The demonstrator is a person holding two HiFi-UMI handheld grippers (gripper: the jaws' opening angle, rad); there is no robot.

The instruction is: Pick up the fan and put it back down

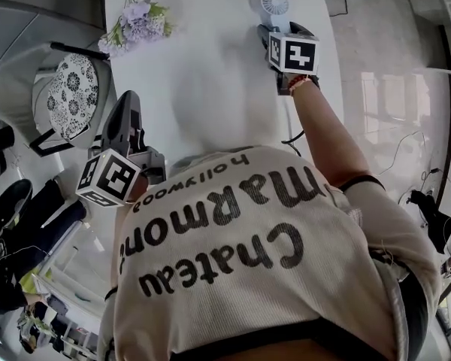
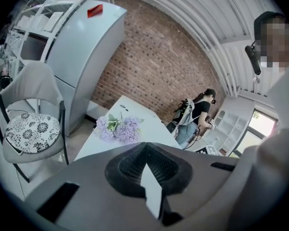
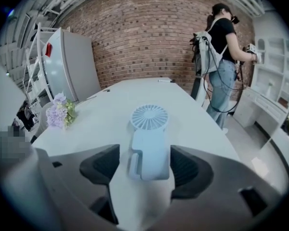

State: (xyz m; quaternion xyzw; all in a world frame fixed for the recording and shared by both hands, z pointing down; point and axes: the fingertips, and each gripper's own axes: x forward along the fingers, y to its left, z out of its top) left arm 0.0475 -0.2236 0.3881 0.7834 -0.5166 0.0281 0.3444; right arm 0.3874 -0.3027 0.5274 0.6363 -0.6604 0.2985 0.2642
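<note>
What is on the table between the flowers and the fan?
Nothing: only bare white table lies between the flowers and the fan, as the head view shows. The right gripper view agrees.

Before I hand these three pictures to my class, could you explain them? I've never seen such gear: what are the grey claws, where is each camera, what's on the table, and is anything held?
There is no robot here. A person holds a two-jaw gripper in each hand. One picture comes from a camera on the person's head that looks steeply down, so it shows their shirt and both arms. The other two come from cameras riding on the grippers and look along the jaws.

On the white table lie a small pale blue handheld fan and a bunch of lilac flowers.

The right gripper has its jaws apart on either side of the fan, which lies on the table, so nothing is gripped. The left gripper is shut and empty, and it is held off the table's side near a chair.
</note>
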